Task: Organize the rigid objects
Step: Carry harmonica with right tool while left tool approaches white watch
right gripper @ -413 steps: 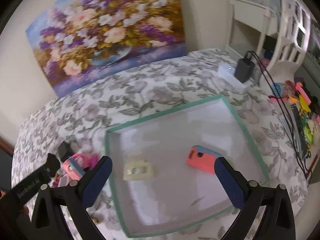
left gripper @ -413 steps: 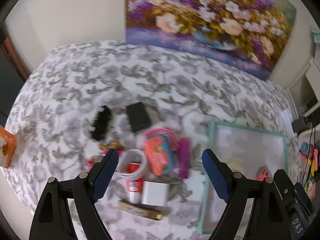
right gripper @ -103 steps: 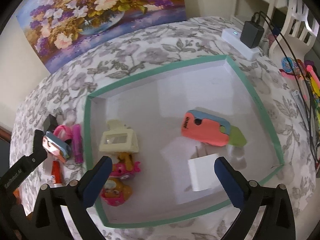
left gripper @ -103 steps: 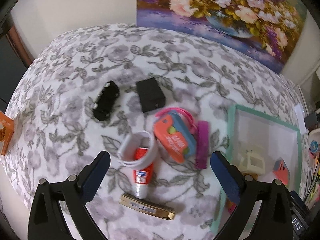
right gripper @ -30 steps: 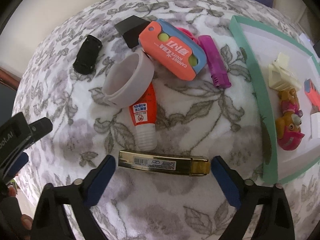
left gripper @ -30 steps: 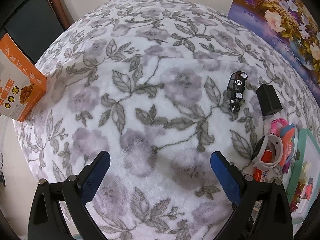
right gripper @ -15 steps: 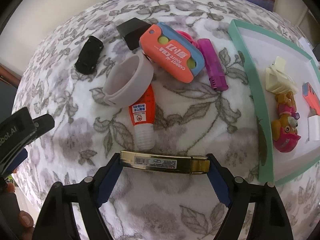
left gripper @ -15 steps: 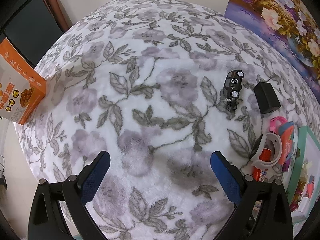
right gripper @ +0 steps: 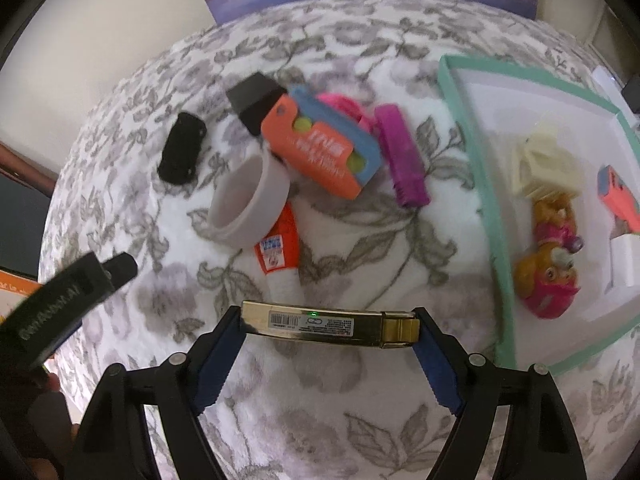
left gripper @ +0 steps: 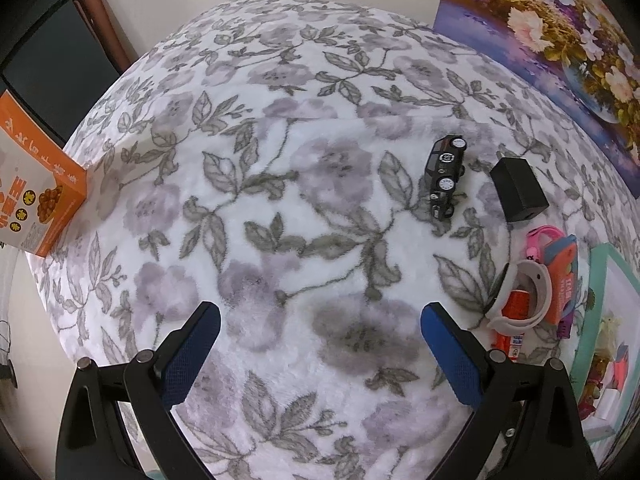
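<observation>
My right gripper [right gripper: 328, 330] is shut on a gold bar [right gripper: 360, 325], with one pad on each end, holding it crosswise just above the floral blanket. Beyond it lie a red-and-white tube [right gripper: 280, 256], a pale ring [right gripper: 250, 206], an orange-and-blue case [right gripper: 324, 146], a purple comb [right gripper: 402, 166], a black box [right gripper: 256, 98] and a black toy car [right gripper: 182, 154]. A teal-rimmed tray [right gripper: 480, 184] at the right holds a dog toy [right gripper: 552, 252] and a cream piece [right gripper: 544, 168]. My left gripper [left gripper: 320, 312] stands open over bare blanket, well left of the toy car [left gripper: 444, 178].
An orange carton [left gripper: 36, 184] sits at the blanket's left edge. A flower painting [left gripper: 560, 20] leans on the wall behind. The tray also holds an orange case [right gripper: 618, 196] and a white block [right gripper: 626, 256]. The left gripper's body [right gripper: 72, 292] shows at the right view's left side.
The right gripper's fingers came in onto the ends of the gold bar and took hold of it, then lifted it slightly. The left gripper has barely moved.
</observation>
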`<state>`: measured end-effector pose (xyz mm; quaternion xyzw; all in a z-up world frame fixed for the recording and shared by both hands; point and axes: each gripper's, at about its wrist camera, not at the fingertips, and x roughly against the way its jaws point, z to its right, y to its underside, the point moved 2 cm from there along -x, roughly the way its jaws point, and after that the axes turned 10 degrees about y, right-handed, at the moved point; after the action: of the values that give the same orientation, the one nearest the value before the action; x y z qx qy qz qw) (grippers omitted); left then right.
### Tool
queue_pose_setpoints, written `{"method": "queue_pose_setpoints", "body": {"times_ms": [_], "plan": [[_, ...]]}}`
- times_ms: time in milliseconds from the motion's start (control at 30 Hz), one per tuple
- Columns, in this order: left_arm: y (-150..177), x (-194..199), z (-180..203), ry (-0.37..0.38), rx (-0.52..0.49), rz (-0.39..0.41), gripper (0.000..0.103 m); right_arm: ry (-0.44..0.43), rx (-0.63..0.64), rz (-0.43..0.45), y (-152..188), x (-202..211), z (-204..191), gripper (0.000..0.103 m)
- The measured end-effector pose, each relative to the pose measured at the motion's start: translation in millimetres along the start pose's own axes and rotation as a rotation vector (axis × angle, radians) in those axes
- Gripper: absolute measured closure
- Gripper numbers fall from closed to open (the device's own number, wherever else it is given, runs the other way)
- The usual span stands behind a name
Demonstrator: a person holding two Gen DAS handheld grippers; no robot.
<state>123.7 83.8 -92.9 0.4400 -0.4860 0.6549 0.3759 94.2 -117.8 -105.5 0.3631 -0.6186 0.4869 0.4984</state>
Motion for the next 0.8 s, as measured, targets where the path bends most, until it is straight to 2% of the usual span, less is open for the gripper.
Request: {"method": "queue_pose_setpoints", "body": {"times_ms": [233,367,800], "plan": [[-1,5,11,0.014,0.004,0.015,0.003,-0.008,-0.042,0.045,-12,15,23,0.019],[-1,6,22,0.031,-0.013,0.018,0.003,0.016,-0.081,0.077,-15,25,36,0.019],[-2,3,82,0.126,-0.14,0.028,0.003,0.059,-0.167,0.151,-37,45,81,0.019]]}}
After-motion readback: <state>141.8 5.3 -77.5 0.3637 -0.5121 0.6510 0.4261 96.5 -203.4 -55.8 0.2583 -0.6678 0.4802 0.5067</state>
